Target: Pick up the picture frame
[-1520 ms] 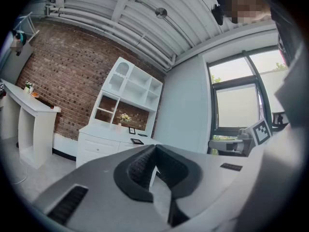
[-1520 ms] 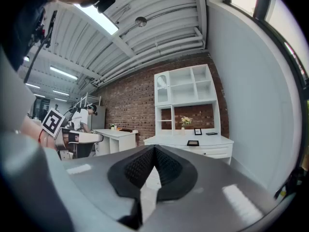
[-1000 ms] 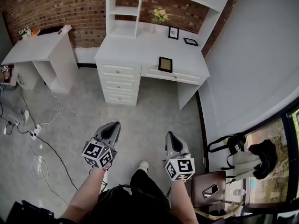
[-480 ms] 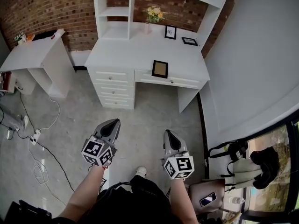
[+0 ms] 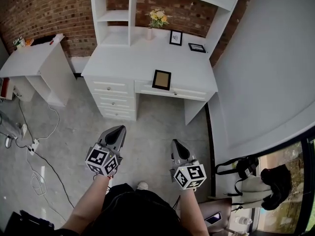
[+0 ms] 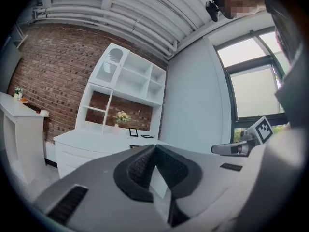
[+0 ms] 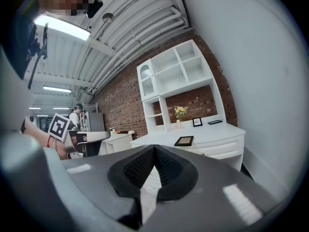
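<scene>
A dark-bordered picture frame [image 5: 161,79] with a tan centre lies flat near the white desk's [image 5: 123,63] front edge, well ahead of the left gripper [image 5: 114,134] and right gripper [image 5: 178,149], both closed and empty.

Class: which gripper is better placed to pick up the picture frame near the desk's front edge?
Probably the right gripper: the picture frame lies more nearly ahead of it than of the left gripper.

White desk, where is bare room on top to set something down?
The left half of the white desk is bare, left of the front black-rimmed picture frame. Crowded at the back: flower vase, small upright black frame, flat black frame.
</scene>
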`<state>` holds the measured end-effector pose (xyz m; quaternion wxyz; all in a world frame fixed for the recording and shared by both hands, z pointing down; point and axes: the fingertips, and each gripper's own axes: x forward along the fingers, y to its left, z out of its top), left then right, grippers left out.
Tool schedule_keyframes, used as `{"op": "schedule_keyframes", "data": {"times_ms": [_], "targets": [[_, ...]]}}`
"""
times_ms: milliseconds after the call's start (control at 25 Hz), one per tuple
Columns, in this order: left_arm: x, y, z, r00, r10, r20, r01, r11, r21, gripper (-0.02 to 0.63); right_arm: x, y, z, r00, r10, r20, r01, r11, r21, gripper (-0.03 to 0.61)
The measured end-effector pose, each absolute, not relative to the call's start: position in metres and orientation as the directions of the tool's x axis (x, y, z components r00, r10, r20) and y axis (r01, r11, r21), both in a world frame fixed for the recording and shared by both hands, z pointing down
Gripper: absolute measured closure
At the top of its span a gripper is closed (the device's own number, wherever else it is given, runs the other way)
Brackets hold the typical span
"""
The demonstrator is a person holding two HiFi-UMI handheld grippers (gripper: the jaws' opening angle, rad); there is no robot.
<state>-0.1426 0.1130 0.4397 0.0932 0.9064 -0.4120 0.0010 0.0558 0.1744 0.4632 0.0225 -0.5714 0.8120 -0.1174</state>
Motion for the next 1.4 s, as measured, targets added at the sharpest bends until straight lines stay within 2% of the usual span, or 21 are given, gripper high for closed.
{"op": "schedule_keyframes", "data": {"times_ms": [640, 1400], "targets": [[-0.117, 0.083, 0.448, 0.656, -0.747, 0.108, -0.753, -0.640, 0.153, 0.604, 0.056, 0.126, 0.470, -0.394, -0.914, 0.097, -0.891, 0.354, -0.284, 0.575], [-0.074, -0.050, 0.464, 0.686, -0.718, 0.118, -0.725, -0.661, 0.195, 0.604, 0.086, -0.001, 0.481, -0.385, -0.910, 0.154, -0.897, 0.330, -0.294, 0.575]]}}
